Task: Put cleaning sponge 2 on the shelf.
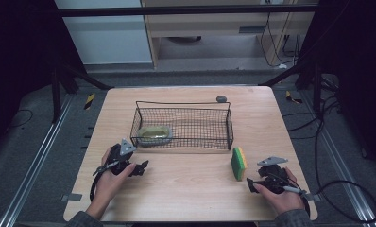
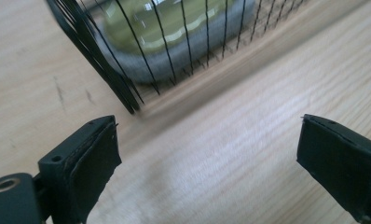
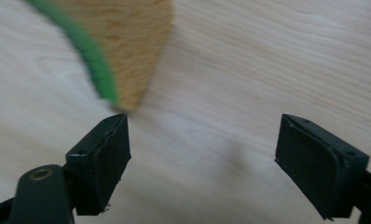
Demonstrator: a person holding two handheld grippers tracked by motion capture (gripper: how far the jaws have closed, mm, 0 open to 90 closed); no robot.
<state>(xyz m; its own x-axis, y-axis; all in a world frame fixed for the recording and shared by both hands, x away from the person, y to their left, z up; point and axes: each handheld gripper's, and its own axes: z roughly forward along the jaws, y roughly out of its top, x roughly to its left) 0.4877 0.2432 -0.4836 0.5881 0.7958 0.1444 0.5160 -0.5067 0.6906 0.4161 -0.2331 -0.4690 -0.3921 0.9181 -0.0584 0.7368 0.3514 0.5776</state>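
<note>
The dish (image 1: 154, 134) already lies in the wire basket (image 1: 183, 124); the sponge (image 1: 238, 163) stands on the table (image 1: 186, 189). Both the left gripper (image 1: 143, 166) and right gripper (image 1: 251, 184) gape empty. Next, the right gripper likely must straddle the sponge.

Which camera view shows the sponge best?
The high view: the whole sponge shows there, on edge on the table, left of the right gripper. The right gripper view gives only a blurred corner of it. The left gripper view faces the basket.
</note>
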